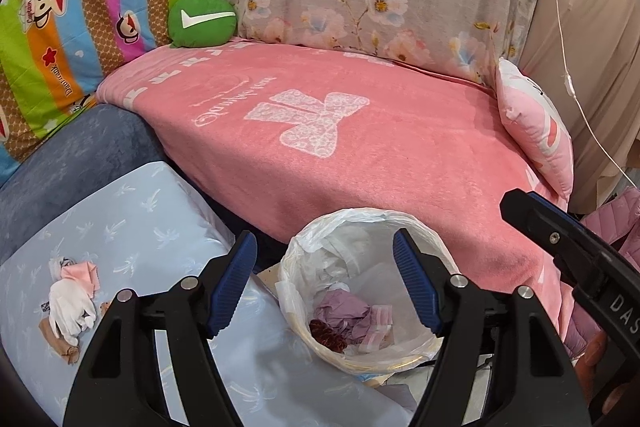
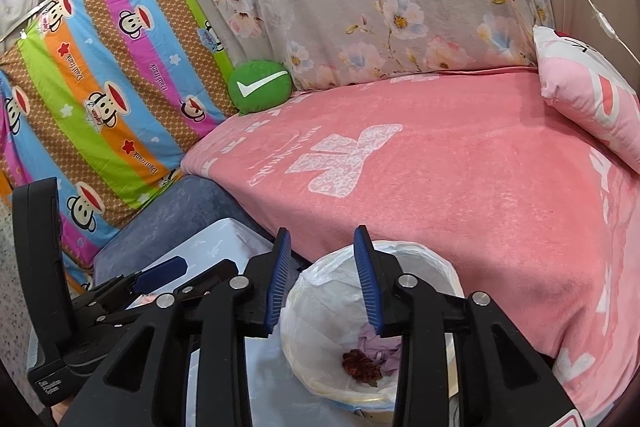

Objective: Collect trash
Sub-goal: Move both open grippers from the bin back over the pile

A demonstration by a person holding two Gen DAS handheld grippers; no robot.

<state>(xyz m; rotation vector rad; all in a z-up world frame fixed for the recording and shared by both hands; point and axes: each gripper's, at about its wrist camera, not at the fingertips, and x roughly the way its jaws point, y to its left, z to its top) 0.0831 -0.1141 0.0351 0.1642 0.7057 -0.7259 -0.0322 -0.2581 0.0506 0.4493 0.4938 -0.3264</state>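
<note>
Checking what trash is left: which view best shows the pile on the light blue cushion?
Left wrist view: the pile lies in plain sight, left of the bin. In the right wrist view the left gripper hides it.

The bin [image 1: 360, 291] mouth lies open from above; the pink bed [image 1: 360, 147] edge crowds its far side, the blue cushion [image 1: 140, 227] its left.
</note>
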